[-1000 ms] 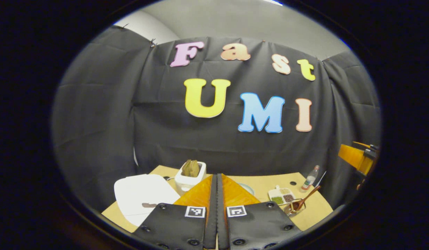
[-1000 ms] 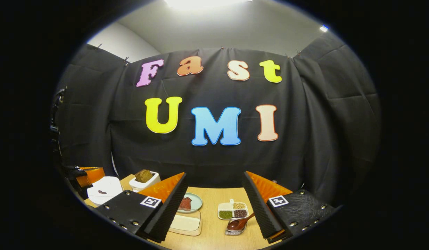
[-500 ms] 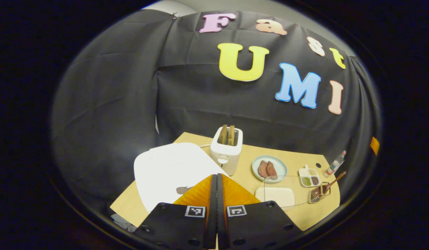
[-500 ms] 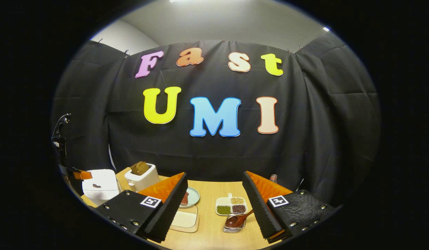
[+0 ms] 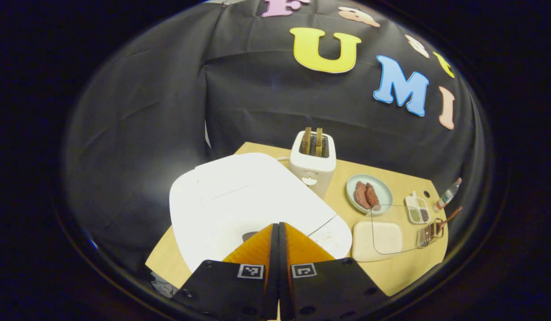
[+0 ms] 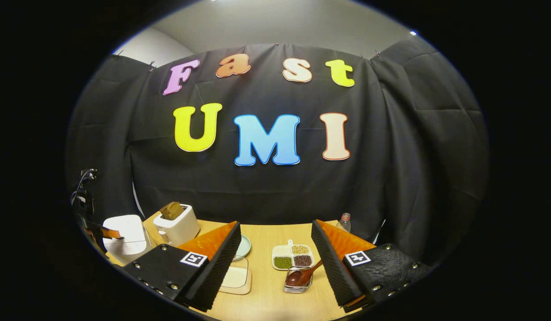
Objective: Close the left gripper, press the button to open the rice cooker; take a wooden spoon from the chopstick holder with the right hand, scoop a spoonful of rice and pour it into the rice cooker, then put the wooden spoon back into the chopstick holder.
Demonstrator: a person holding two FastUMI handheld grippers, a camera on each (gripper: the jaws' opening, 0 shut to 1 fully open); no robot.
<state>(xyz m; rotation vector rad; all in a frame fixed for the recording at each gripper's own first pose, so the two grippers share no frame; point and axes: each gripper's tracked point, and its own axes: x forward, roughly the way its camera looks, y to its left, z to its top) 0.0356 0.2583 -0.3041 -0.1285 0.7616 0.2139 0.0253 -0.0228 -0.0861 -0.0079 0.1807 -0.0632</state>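
Tabletop chopstick holder (image 6: 296,282) contains wooden spoon (image 6: 302,276).

Smooth, glossy white plastic rice cooker (image 5: 239,196) — on a matt wooden table (image 5: 404,263) — dark glossy wooden spoon (image 6: 302,276)

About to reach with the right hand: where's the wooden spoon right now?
In the right gripper view the wooden spoon stands in the chopstick holder at the table's near edge, just in front of the divided grain dish, between the open right hand-held gripper's fingers.
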